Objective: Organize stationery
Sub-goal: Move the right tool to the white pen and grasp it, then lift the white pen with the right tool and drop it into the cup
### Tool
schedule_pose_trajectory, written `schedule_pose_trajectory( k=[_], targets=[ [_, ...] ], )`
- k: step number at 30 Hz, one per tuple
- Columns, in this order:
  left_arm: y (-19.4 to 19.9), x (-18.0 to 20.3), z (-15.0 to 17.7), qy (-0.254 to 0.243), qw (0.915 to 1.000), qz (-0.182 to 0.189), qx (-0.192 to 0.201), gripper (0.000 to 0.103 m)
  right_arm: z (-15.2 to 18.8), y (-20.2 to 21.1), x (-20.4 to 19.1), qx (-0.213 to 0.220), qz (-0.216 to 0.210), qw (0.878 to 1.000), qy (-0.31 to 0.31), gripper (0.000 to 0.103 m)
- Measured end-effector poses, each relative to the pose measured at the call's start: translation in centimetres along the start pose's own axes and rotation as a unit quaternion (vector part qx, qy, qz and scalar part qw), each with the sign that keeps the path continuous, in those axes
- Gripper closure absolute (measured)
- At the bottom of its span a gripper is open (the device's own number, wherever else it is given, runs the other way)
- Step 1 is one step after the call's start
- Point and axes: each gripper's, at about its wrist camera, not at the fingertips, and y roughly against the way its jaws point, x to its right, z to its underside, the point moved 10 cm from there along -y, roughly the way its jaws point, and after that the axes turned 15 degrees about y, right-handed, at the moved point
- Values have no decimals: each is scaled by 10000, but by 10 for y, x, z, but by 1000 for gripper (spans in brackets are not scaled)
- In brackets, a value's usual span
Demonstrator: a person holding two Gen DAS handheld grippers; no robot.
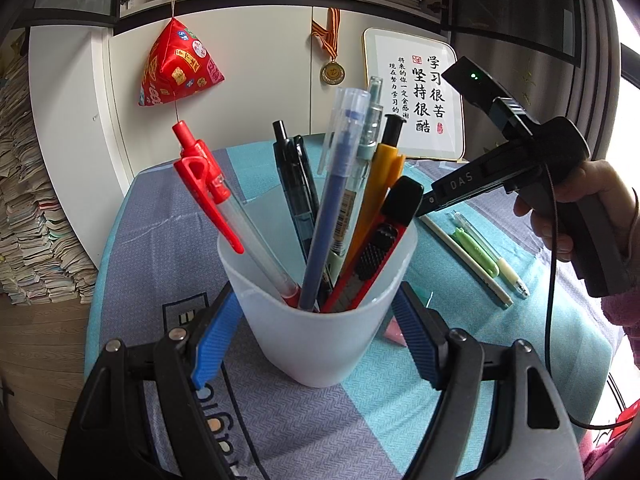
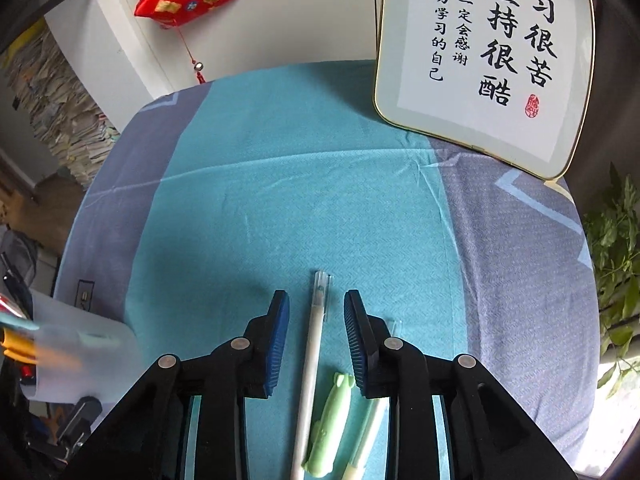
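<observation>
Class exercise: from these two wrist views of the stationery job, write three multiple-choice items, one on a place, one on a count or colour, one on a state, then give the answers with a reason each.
1. Where does the white pen lie?
A. inside the cup
B. on the cloth between the right gripper's fingers
C. on the framed calligraphy

2. How many pens lie loose on the cloth?
A. one
B. three
C. six

3. How does the left gripper stand?
A. shut on the translucent cup
B. open above the cup
C. shut on a red pen

Answers:
1 B: the right gripper straddles it untouched, jaws apart.
2 B: white, green and pale yellow-tipped.
3 A: both blue pads press the translucent cup's walls.
</observation>
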Motion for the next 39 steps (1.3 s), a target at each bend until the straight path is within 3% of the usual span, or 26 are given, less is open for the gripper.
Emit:
schedule_pose_trajectory(
  k=[9, 10, 14, 18, 25, 34, 39],
  targets=[
    [0, 0, 0, 2, 10000, 1, -1, 27, -7, -12, -7, -103, 199, 9995, 226, 76],
    [0, 0, 0, 2, 10000, 2, -1, 27, -7, -13, -8, -146, 308, 9989, 329, 89],
    [0, 0, 0, 2, 10000, 1, -2, 27, -3, -7, -19, -110, 126, 9990, 417, 92],
    [0, 0, 0, 1, 10000, 0, -1, 27, -7, 23, -25, 260, -51, 9992, 289, 92],
    [0, 0, 0, 2, 10000, 0, -1, 27, -10, 111, -47, 1190, -75, 9915, 530, 92],
    [0, 1, 1, 3, 10000, 2, -9, 27, -25, 220, -88, 2433, -38, 9652, 958, 93],
    [0, 1, 1, 6, 10000, 3, -10, 27, -46, 262, -112, 2866, 25, 9500, 1239, 95]
  ],
)
